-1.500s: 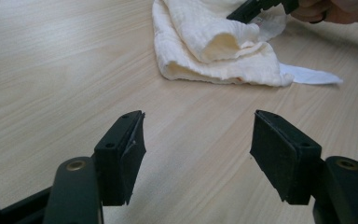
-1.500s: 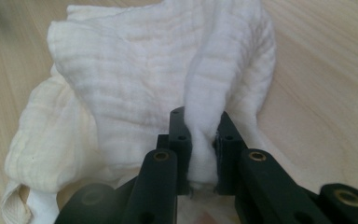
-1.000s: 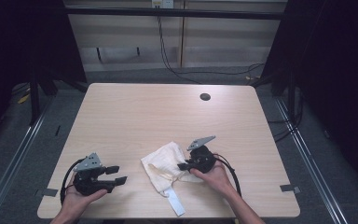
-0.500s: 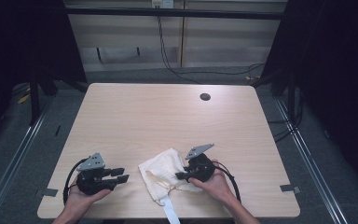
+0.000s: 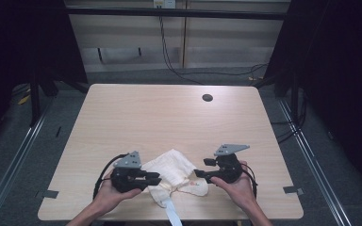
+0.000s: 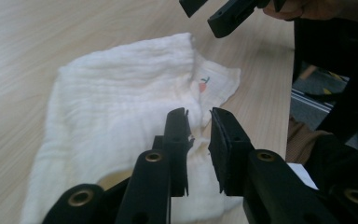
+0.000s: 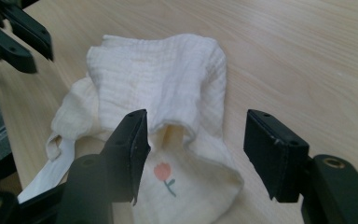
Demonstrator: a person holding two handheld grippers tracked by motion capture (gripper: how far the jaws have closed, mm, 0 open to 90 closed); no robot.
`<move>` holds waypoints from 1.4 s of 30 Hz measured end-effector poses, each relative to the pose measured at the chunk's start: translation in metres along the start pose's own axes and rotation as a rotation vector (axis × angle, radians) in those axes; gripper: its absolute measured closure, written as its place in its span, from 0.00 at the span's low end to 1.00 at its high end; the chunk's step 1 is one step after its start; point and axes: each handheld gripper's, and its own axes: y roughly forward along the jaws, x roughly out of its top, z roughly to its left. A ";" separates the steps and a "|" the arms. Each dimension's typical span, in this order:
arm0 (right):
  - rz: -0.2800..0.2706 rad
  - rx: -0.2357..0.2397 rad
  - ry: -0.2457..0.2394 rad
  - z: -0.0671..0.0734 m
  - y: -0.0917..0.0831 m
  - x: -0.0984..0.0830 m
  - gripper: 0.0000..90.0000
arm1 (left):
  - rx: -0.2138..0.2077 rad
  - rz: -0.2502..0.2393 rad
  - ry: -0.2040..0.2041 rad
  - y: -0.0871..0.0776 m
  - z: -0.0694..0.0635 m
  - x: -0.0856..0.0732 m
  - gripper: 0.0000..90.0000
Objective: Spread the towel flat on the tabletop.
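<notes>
Left gripper (image 5: 153, 178): jaws nearly together, having just been closing, with a narrow gap left between the pads. In the left gripper view the white cloth (image 6: 121, 116) lies directly under and ahead of the jaws; a fold of it may sit in the gap, but whether the pads actually press on it cannot be told.

Right gripper (image 5: 201, 168): jaws apart, having just been opening. In the right gripper view the cloth's near edge, bearing a small printed flower (image 7: 164, 175), lies between and below the open jaws, untouched by either pad.

Cloth: crumpled, lying between the two grippers at the near edge of the table (image 5: 169, 113). A white strap (image 5: 172, 214) trails from it over the table edge, towards the person.

Judged step: taking fresh holds on the cloth to spread or fold it.

Recommendations:
- Left gripper: catch a single layer at the edge, not a bunch, and confirm the hold before lifting.
- Right gripper: settle on the flower corner just ahead of it, then close fully.
- Draw the two grippers apart evenly, keeping the cloth low.
- Mind the hanging strap; its weight could drag the cloth off.

Farther off, beyond both grippers: a small dark round spot (image 5: 207, 98) on the table, well apart from the work.
</notes>
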 end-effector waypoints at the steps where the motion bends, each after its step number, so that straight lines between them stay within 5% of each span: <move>1: 0.000 0.000 0.000 0.000 0.000 0.000 0.45 | -0.014 0.019 0.012 0.007 0.001 0.002 0.86; 4: -0.002 0.001 0.018 -0.002 -0.005 -0.015 0.44 | -0.027 0.098 -0.001 0.036 0.008 0.002 0.84; 10: -0.006 0.004 0.043 -0.007 -0.003 -0.023 0.45 | -0.027 0.109 -0.039 0.055 0.022 0.001 0.87; 17: 0.004 0.009 0.044 -0.003 0.001 -0.024 0.44 | -0.050 0.095 -0.023 0.055 0.016 -0.003 0.94; 20: 0.012 0.011 0.037 -0.002 0.001 -0.026 0.44 | -0.067 0.127 0.010 0.060 0.012 -0.008 0.96; 24: 0.021 0.017 0.032 -0.001 0.003 -0.027 0.44 | -0.039 0.122 0.016 0.066 0.017 -0.004 0.87; 30: 0.023 0.018 0.030 -0.002 0.004 -0.027 0.44 | -0.058 0.127 -0.001 0.072 0.019 -0.006 0.84; 36: 0.036 0.020 0.025 -0.001 0.005 -0.029 0.43 | -0.040 0.150 0.048 0.073 0.017 -0.006 0.78; 38: 0.036 0.020 0.024 -0.001 0.005 -0.029 0.43 | -0.014 0.169 0.097 0.072 0.015 -0.006 0.82; 42: 0.043 0.019 0.019 -0.002 0.005 -0.031 0.43 | -0.005 0.181 0.094 0.072 0.016 -0.005 0.95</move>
